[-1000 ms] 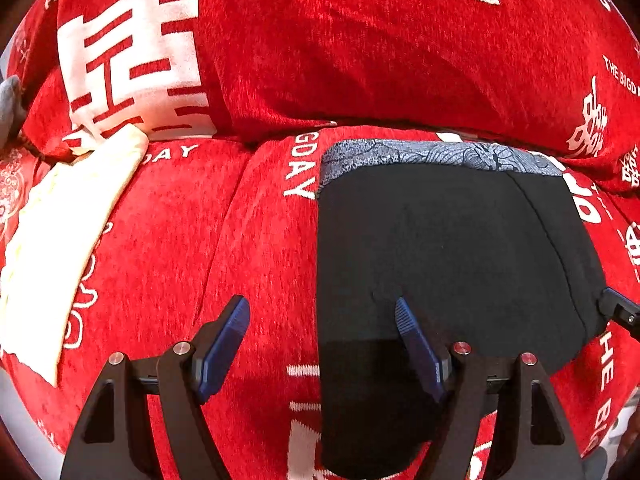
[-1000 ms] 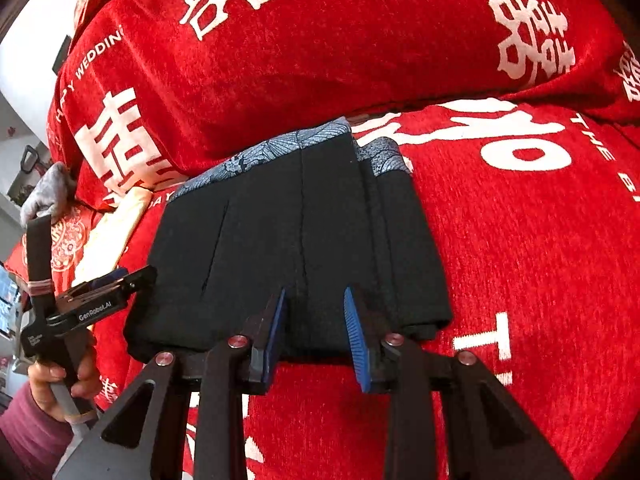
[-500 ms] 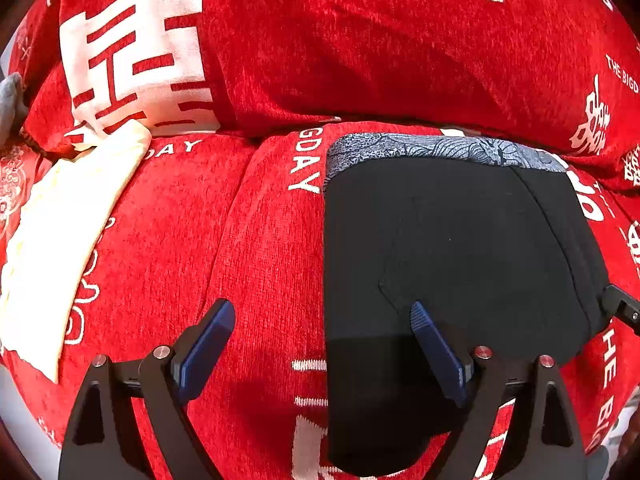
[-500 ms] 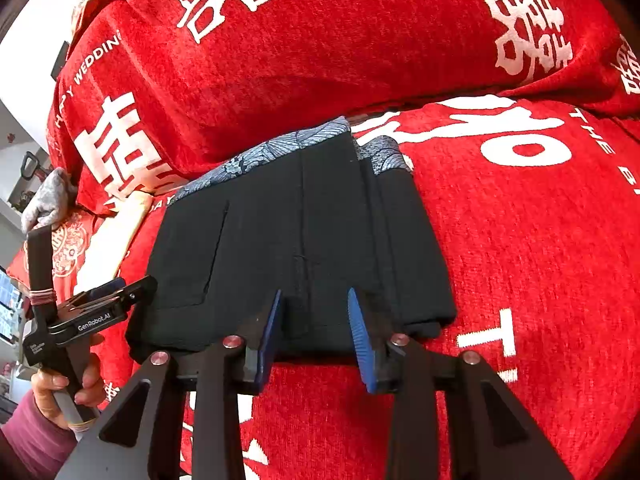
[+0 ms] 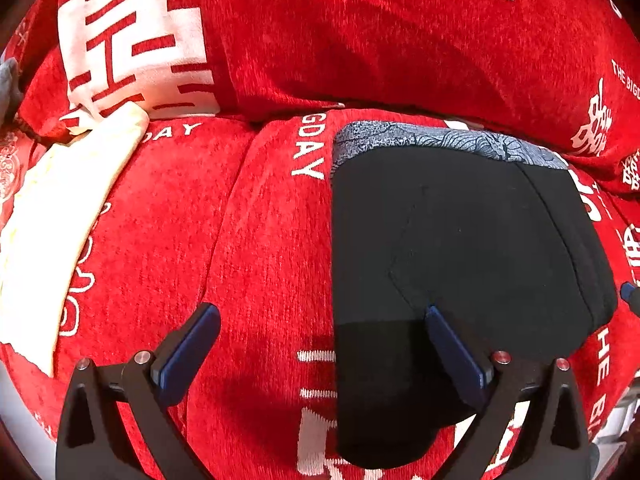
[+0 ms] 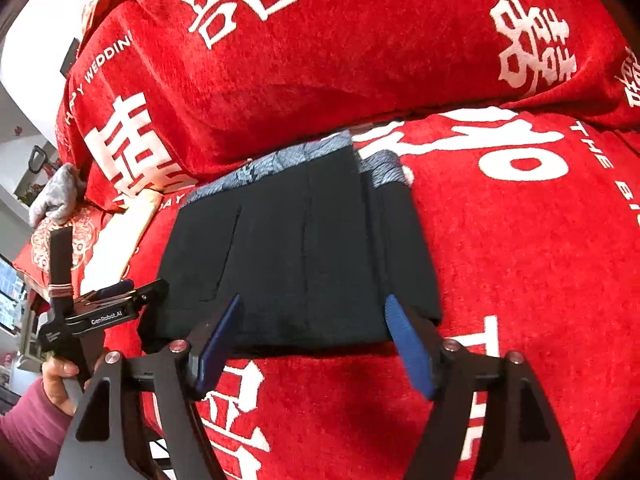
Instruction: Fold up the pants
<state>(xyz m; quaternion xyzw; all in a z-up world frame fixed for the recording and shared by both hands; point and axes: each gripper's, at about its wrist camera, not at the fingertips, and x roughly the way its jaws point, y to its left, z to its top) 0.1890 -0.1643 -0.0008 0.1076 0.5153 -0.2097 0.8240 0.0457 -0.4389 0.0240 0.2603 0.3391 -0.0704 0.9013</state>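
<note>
The black pants (image 5: 460, 248) lie folded into a compact rectangle on the red sofa seat, with a grey patterned waistband (image 5: 440, 142) at the far edge. They also show in the right wrist view (image 6: 296, 252). My left gripper (image 5: 320, 320) is open and empty at the pants' near left edge, one finger over the red cover, the other over the black cloth. My right gripper (image 6: 312, 332) is open and empty just in front of the pants' near edge. The left gripper also shows in the right wrist view (image 6: 116, 300), held by a hand.
The red sofa cover (image 5: 168, 248) with white lettering spans seat and backrest (image 6: 360, 48). A cream cloth (image 5: 60, 216) lies on the seat to the left. A grey item (image 6: 60, 196) sits at the far left end.
My right gripper opened wide and drew back from the pants' near edge. My left gripper opened a little wider and backed off slightly. The pants stayed flat.
</note>
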